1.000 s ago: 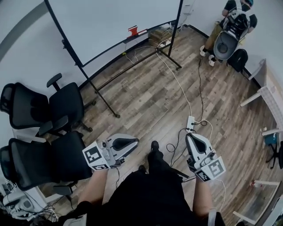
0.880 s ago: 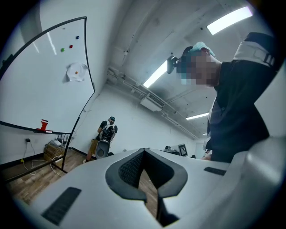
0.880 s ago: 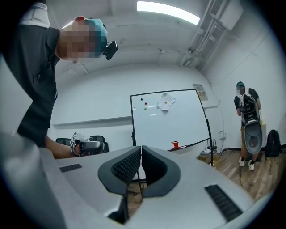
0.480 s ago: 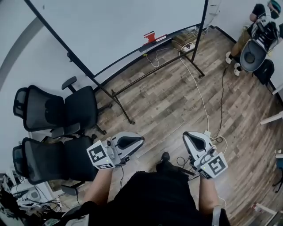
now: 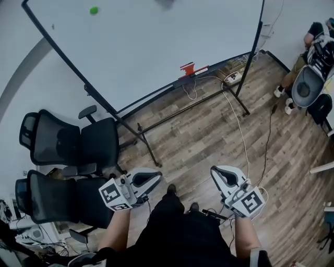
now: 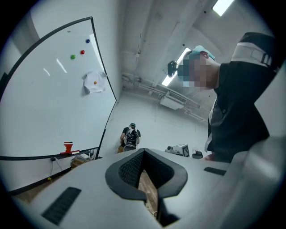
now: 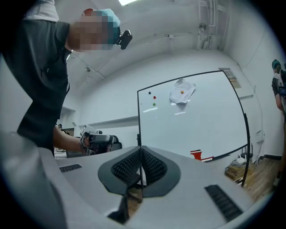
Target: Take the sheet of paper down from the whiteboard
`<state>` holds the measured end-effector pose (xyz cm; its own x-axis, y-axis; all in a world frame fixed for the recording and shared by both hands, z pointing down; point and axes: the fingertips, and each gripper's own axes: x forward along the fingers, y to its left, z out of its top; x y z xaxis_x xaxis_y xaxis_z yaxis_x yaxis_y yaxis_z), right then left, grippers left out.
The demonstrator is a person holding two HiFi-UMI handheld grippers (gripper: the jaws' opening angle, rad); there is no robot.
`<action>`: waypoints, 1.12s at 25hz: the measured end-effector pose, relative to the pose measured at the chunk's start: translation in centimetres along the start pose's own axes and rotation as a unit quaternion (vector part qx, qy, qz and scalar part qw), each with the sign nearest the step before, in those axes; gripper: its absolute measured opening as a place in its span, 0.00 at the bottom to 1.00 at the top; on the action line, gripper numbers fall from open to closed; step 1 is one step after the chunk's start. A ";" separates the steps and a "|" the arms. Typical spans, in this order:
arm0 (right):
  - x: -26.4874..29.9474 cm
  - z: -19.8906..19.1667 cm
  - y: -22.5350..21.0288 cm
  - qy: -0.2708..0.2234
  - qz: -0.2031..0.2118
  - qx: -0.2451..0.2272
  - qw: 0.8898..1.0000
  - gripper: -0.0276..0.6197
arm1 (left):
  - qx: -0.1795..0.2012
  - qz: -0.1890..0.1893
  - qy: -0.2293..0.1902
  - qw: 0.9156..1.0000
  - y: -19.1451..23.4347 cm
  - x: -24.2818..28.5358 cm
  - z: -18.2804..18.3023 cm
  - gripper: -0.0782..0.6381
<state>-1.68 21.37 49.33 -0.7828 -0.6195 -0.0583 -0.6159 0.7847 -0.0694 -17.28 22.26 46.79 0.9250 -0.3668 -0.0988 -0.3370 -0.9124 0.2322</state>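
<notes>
The step in hand looks like the approach. The sheet of paper point(image 7: 182, 94) hangs high on the far whiteboard point(image 5: 156, 47), under a magnet. The left gripper point(image 5: 147, 178) and right gripper point(image 5: 224, 177) are both closed and empty. Next, one of them needs to reach up and open at the paper's edge.

The camera wearer came nearer to the whiteboard point(image 5: 156, 47), which filled more of the head view than one second before. A green magnet point(image 5: 94, 10) appeared at its top. The red object point(image 5: 188, 68) on its tray sank lower in the picture, and another person point(image 5: 314, 28) drifted to the right edge.
</notes>
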 end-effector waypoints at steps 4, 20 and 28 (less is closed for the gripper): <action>3.8 -1.1 -2.3 0.013 -0.017 -0.001 1.000 0.07 | 0.000 -0.020 0.012 1.000 4.7 1.0 -0.2 0.12; 20.7 3.2 -10.4 0.000 -0.097 -0.036 0.995 0.08 | 0.010 -0.161 -0.012 0.987 22.2 3.8 7.6 0.12; 23.6 2.2 -15.2 -0.004 -0.102 -0.031 0.994 0.08 | 0.079 -0.161 0.004 0.984 26.1 7.4 8.7 0.12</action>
<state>-10.61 -5.19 46.78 -0.6404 -0.7659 -0.0573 -0.7664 0.6421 -0.0190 -20.75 -5.90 43.72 0.9893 -0.0539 -0.1358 -0.0493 -0.9981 0.0368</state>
